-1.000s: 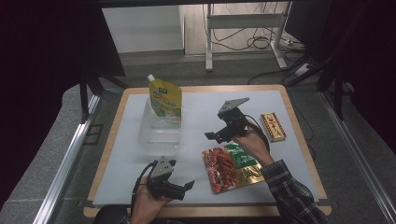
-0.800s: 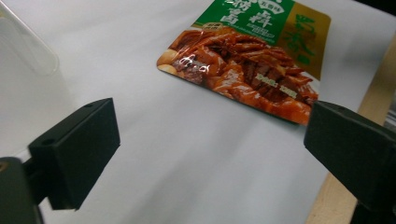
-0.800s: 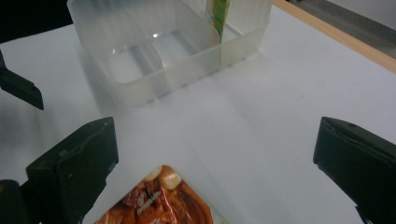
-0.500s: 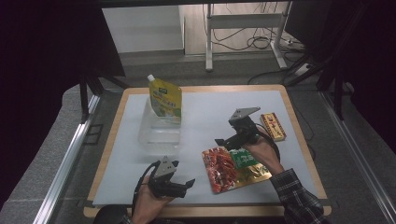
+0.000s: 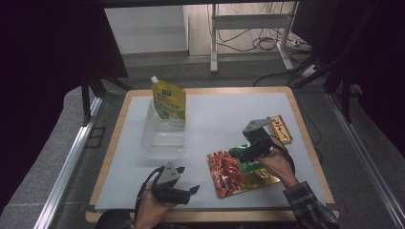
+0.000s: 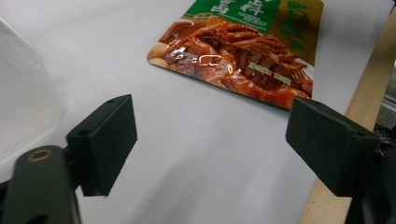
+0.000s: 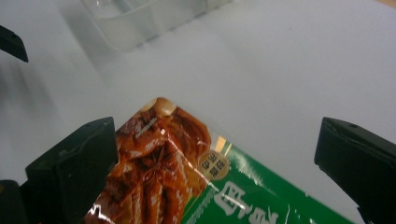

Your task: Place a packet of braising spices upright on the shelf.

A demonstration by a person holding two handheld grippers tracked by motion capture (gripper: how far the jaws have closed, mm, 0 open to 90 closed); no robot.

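Item: flat food pouch (image 5: 239, 171), red and green print, lying on the white mat (image 5: 215, 124) toward the near right, one corner pointing at the clear tub (image 5: 162, 136). Right gripper (image 5: 241, 151) hangs just over the pouch's upper edge, jaws spread wide to either side of it in the right gripper view, grasping nothing. Left gripper (image 5: 188, 193) rests low at the near edge, jaws likewise parted and empty, pouch (image 6: 243, 46) ahead of it. Risks, as judged: pouch lies flat and glossy, so jaws closing from above may skid off or pinch only a wrinkle; a pushed pouch could slide toward the wooden rim (image 5: 305, 129). Nearby: yellow spout pouch (image 5: 169, 99) leaning at the tub's far side, likely to topple if the tub is knocked; small red-and-gold packet (image 5: 280, 129) beside the right hand (image 5: 279, 164), apart from the pouch. Nothing lies between pouch and tub
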